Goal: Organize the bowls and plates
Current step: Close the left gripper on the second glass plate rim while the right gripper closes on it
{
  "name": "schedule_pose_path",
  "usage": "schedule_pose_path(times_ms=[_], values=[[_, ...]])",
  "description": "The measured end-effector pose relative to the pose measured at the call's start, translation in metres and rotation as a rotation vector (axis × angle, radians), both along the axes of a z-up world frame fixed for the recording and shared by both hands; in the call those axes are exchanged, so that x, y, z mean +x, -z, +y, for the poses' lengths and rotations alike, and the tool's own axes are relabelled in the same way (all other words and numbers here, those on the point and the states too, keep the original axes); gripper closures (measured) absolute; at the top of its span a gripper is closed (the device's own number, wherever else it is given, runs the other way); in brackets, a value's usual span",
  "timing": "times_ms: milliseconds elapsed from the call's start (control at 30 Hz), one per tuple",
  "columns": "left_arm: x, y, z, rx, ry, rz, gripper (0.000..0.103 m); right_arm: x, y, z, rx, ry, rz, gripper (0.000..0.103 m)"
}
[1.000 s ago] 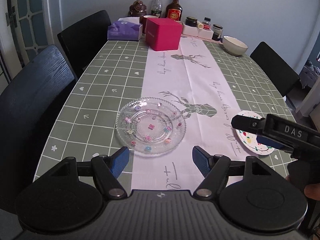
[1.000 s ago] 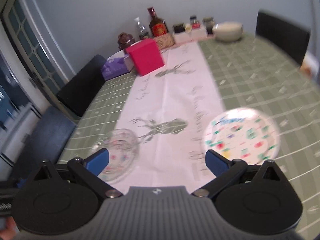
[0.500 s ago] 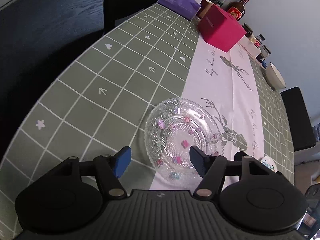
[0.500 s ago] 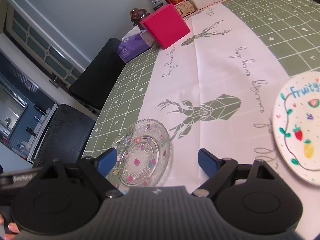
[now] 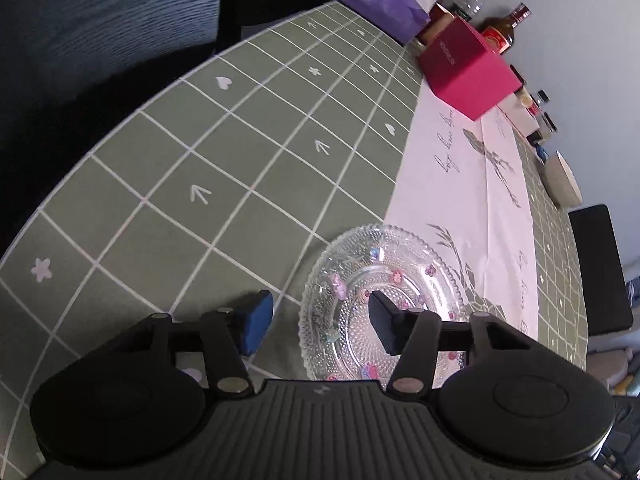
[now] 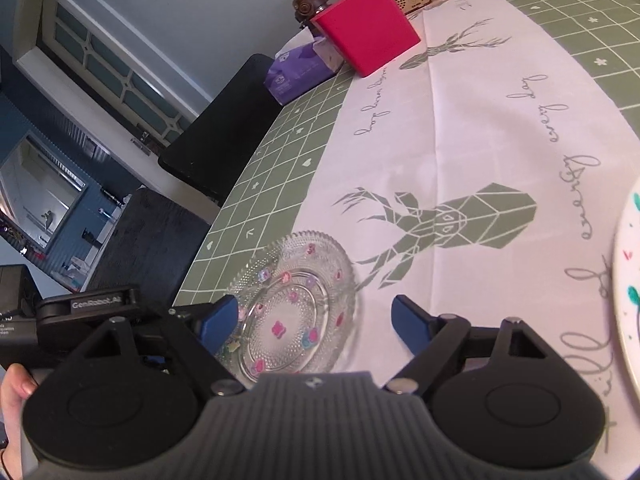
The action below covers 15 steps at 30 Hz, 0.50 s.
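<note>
Glass plate (image 5: 384, 304) lies on the tablecloth (image 5: 240, 184); the left gripper (image 5: 320, 320) straddles its rim, jaws closing, not yet gripping. Right gripper (image 6: 316, 320) hovers open, empty. Next: pinch and lift.

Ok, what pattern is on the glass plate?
Clear beaded glass plate dotted with small pastel flowers; clearest in the left wrist view.

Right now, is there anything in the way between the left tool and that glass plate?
Nothing visible. The left tool already straddles the rim of the glass plate, one finger over the dish and the other outside it above the green tablecloth. Its jaws are closing, not yet pressing on the rim.
</note>
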State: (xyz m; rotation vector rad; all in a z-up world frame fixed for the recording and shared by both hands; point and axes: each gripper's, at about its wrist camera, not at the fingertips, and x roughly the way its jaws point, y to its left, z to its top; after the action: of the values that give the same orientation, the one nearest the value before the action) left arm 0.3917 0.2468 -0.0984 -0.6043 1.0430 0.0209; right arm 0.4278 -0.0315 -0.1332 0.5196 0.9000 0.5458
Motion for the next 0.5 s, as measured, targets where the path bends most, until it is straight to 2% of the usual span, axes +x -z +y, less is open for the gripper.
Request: schedule_pose_path(times_ms=[67, 167, 233, 267, 333, 433, 500], values=[[0.003, 0.000, -0.004, -0.010, 0.032, 0.009, 0.039, 0.005, -0.002, 0.007, -0.008, -0.063, 0.020, 0.020], [0.006, 0.000, -0.010, -0.008, 0.077, 0.021, 0.041, 0.011, -0.001, 0.009, 0.022, -0.084, 0.054, 0.020], [0.009, -0.002, -0.012, 0.017, 0.075, 0.044, 0.049, 0.013, 0.001, 0.007, 0.050, -0.074, 0.073, 0.019], [0.009, -0.002, -0.012, 0.028, 0.068, 0.052, 0.058, 0.014, 0.002, 0.006, 0.061, -0.069, 0.082, 0.019], [0.009, -0.002, -0.011, 0.042, 0.055, 0.055, 0.067, 0.015, 0.002, 0.004, 0.064, -0.054, 0.086, 0.022], [0.008, -0.003, -0.015, 0.108, 0.051, 0.053, 0.082, 0.011, 0.002, 0.002, 0.013, -0.005, 0.073, 0.045], [0.006, -0.003, -0.019, 0.136, 0.033, 0.038, 0.085, 0.008, 0.003, -0.001, -0.025, 0.033, 0.073, 0.075]])
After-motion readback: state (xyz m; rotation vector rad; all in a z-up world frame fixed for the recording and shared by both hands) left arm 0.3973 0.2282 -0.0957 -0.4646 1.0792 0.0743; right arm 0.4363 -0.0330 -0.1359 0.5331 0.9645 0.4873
